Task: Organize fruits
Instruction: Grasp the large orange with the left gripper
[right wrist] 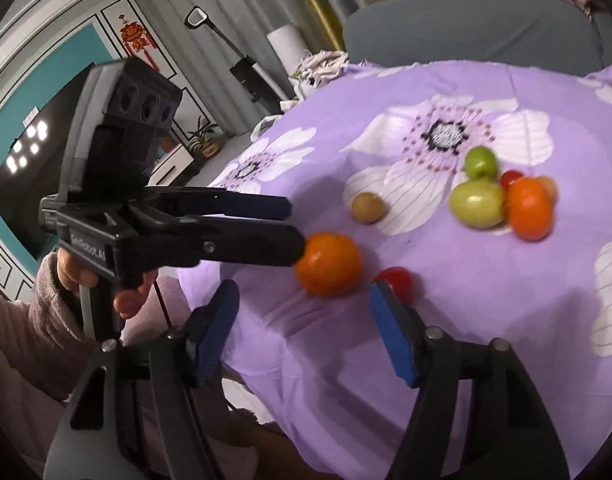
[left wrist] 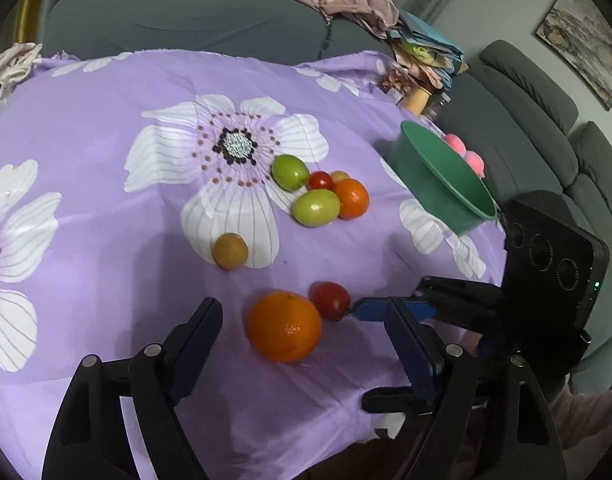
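fruits lie scattered on the purple flowered cloth [left wrist: 106, 128]: large orange [left wrist: 284, 326] and red tomato [left wrist: 329, 300] nearest, touching or nearly so; brown round fruit [left wrist: 230, 251] a little farther; beyond it a tight cluster of two green fruits [left wrist: 290, 172] [left wrist: 315, 208], a small orange [left wrist: 351, 199] and a small red one [left wrist: 319, 180], with a pale fruit half hidden behind. green bowl [left wrist: 441, 176] tilted at the cloth's far right edge, empty as far as can be seen.

judged as the reach-and-grasp step, nothing yet lifted. left gripper [left wrist: 302, 324] spread wide around the large orange, pads apart from its skin. right gripper [right wrist: 306, 300] likewise apart, nothing between the pads; from the left wrist view its tip sits just beside the tomato, contact unclear.

next move, by judgement: close evenly on the orange's widest part without nudging the tomato away, lift, carry toward the bowl.

hard to make out: bowl's inside, pink round things [left wrist: 463, 152] behind its rim, far cluster blurred in the right wrist view, cloth's near edge cut off by the fingers.
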A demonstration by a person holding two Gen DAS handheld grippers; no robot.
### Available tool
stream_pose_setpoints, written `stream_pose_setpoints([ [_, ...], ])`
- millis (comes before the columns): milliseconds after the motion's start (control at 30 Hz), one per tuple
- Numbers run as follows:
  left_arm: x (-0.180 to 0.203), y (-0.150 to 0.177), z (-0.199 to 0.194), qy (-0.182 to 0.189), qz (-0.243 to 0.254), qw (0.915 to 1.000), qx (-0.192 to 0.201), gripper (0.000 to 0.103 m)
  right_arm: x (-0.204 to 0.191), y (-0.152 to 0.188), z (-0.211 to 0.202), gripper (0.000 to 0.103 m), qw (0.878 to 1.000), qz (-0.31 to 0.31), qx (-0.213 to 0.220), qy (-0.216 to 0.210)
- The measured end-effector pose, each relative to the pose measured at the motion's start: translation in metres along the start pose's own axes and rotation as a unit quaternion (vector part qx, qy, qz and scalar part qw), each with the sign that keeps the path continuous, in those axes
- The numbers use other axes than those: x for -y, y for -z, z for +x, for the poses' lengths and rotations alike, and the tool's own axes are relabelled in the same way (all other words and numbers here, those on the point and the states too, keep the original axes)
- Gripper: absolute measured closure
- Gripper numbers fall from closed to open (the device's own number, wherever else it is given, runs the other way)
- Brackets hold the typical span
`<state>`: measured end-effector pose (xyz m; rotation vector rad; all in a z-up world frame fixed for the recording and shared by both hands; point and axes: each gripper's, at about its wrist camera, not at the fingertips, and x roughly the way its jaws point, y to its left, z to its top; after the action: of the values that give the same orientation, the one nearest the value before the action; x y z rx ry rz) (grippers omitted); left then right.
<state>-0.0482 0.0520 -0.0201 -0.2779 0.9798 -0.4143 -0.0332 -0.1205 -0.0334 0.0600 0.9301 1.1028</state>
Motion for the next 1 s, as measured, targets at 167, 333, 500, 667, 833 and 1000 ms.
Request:
stream_pose_setpoints([
  [167, 0.0, 0.001, 0.009, 0.002, 0.003, 0.9999, -0.015, 0.021, 0.0, 0.0, 0.016, 0.042, 1.0, 0.015, -0.012, -0.014],
  [333, -0.007, 0.002, 0.021, -0.01, -0.007, 0.9992, -0.038, 0.039, 0.0, -0.001, 0.03, 0.046, 0.999, 0.014, -0.027, -0.007],
  [500, -0.01, 0.004, 0.023, -0.006, -0.008, 0.9991, -0.042, 0.041, 0.002, -0.004, 0.037, 0.048, 0.999, 0.018, -0.029, 0.004],
  [667, -0.01, 0.003, 0.026, -0.015, -0.001, 0.9988, -0.046, 0.047, 0.008, -0.004, 0.04, 0.061, 0.999, 0.027, -0.029, 0.019],
  [833, -0.012, 0.003, 0.025, -0.027, -0.005, 0.9987, -0.043, 0.057, 0.013, -0.003, 0.041, 0.069, 0.999, 0.03, -0.02, 0.028],
  [1000, -0.011, 0.003, 0.023, -0.031, 0.0, 0.9987, -0.039, 0.057, 0.012, -0.001, 0.039, 0.07, 0.999, 0.019, -0.011, 0.032],
])
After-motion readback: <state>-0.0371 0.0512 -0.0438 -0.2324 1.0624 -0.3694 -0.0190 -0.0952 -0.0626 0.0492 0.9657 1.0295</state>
